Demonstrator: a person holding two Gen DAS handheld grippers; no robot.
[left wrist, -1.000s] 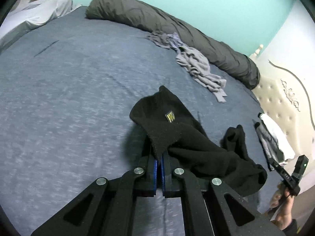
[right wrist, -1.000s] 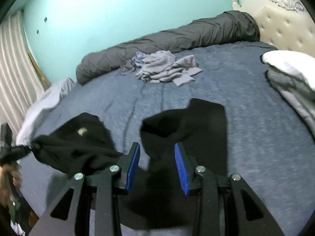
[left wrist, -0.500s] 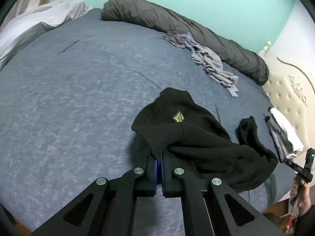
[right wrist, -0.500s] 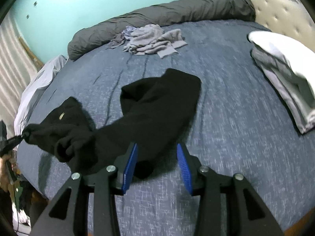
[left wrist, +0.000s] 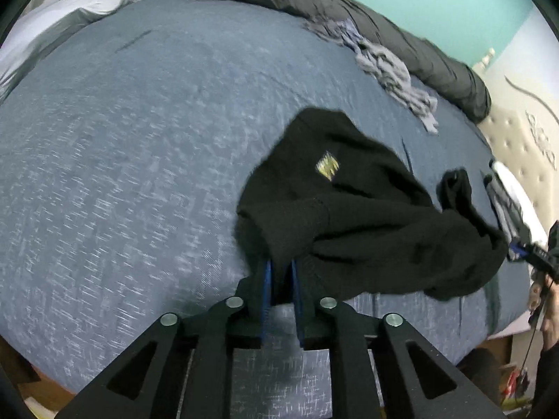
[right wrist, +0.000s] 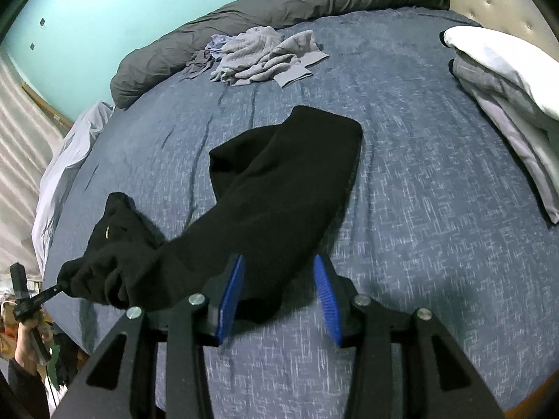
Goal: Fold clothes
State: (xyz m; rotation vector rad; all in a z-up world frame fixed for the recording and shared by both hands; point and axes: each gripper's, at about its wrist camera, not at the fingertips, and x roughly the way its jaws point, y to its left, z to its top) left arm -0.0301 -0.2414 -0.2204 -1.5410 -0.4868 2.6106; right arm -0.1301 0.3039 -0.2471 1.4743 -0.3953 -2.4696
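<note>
Crosswise, black garment stretches from clamped left fingers toward parted right fingers.

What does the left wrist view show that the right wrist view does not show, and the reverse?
Only the left wrist view shows the left gripper shut on the black garment, whose yellow logo patch faces the camera. Only the right shows the open right gripper and striped curtain. Both show the garment, grey clothes pile and rolled duvet.

black sweater with yellow emblem, heathered blue bedspread
</note>
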